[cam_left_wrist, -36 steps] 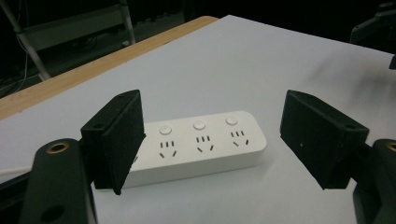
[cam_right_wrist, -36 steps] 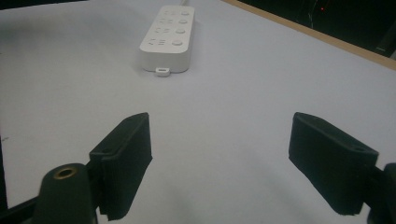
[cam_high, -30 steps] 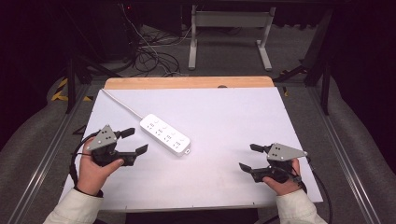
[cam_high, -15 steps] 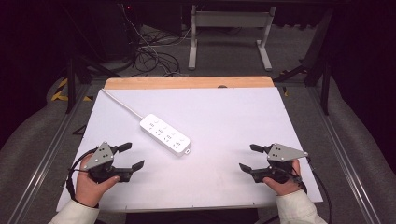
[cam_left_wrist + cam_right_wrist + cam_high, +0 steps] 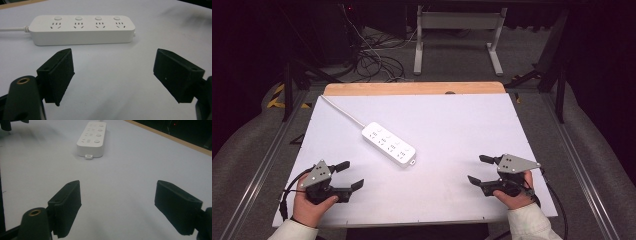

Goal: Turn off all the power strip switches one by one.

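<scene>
Left gripper (image 5: pixel 353 175): lower left of the high view, held in a hand (image 5: pixel 309 205) at the near edge of the bench (image 5: pixel 452 125); jaws wide apart and just been opening, nothing between them; cable (image 5: pixel 287 192) loops off its left side.
Power strip (image 5: pixel 388 144): white, four sockets with a button each, flat on the bench left of centre in the high view, lying diagonally; well apart from both grippers; in the left gripper view (image 5: pixel 82 29) it lies across the upper part of the frame, beyond the jaws.
Cord (image 5: pixel 343 111): white, runs from the strip toward the upper left corner of the bench.
Right gripper (image 5: pixel 476 170): lower right of the high view, held in a hand (image 5: pixel 514 195); jaws spread, holding nothing.
</scene>
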`<control>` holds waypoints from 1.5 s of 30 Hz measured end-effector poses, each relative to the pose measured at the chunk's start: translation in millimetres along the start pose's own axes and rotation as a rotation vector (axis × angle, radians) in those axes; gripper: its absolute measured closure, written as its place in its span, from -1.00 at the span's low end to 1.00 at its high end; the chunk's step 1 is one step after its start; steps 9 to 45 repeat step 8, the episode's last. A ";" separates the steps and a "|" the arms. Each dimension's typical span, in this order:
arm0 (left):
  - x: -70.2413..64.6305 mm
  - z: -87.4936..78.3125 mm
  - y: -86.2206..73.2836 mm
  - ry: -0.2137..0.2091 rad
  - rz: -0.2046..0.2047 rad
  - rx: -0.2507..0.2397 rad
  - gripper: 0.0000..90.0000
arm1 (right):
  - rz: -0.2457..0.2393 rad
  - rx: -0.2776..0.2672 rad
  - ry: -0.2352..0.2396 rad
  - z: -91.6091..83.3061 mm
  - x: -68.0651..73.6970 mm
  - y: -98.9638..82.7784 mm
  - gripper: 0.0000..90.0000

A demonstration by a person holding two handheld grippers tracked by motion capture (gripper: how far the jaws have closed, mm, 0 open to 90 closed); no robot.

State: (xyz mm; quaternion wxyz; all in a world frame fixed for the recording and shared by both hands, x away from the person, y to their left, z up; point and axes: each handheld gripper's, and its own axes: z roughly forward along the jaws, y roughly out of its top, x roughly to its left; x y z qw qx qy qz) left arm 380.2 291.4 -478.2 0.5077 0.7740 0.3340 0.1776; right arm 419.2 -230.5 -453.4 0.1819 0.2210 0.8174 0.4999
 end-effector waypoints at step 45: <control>-3.6 0.4 3.7 0.070 0.118 -0.002 -0.61 | 0.009 -0.001 -0.004 -0.5 -0.2 -0.8 -0.52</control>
